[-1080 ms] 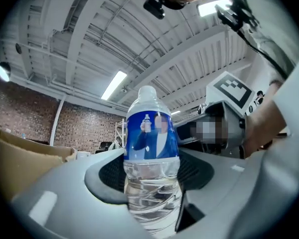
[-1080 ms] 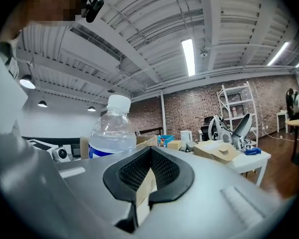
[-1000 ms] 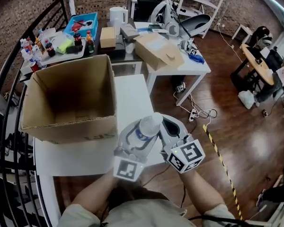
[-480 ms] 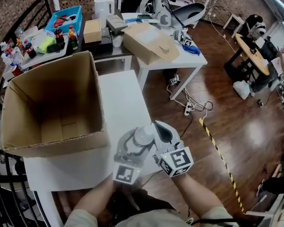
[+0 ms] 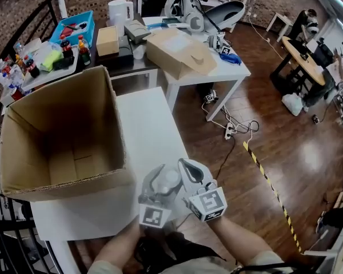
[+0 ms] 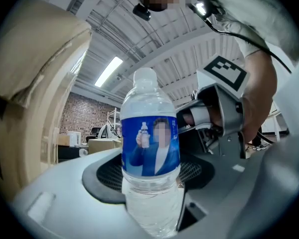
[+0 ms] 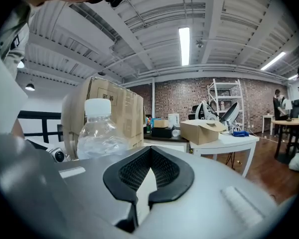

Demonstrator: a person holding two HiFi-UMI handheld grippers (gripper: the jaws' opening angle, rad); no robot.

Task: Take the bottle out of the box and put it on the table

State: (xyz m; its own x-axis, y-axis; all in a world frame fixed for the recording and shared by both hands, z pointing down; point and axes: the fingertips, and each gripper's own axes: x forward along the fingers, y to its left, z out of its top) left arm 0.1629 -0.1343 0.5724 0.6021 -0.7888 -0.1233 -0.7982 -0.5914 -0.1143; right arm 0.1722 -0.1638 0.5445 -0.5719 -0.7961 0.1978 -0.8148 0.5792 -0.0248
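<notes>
Item: bottle (image 6: 150, 148), clear plastic, white cap, blue label, upright. Location: outside the box (image 5: 68, 188), just off its near right corner, over the near part of the white table (image 5: 151, 116) on which the box stands. Holder: left gripper (image 5: 158, 188), jaws pinching the bottle's body, one on each flank. Whether the base touches the tabletop cannot be told, as the lower end is hidden in every view. Right gripper (image 7: 149, 179): close beside the left one, on the side away from the box, jaws pressed together with only a slit between the pads, nothing held. From it the bottle stands toward the box. Box: cardboard, open-topped, upright. Step in hand, by judgement: removal from the box is complete and the setting-down is under way. Next move, by judgement: lower the bottle straight until its base sits flat on the tabletop, kept toward the box side and not at the table edge, which lies close here. Then spread the left jaws and draw them back level, so that the bottle is not tipped. The right gripper is probably not needed.
</notes>
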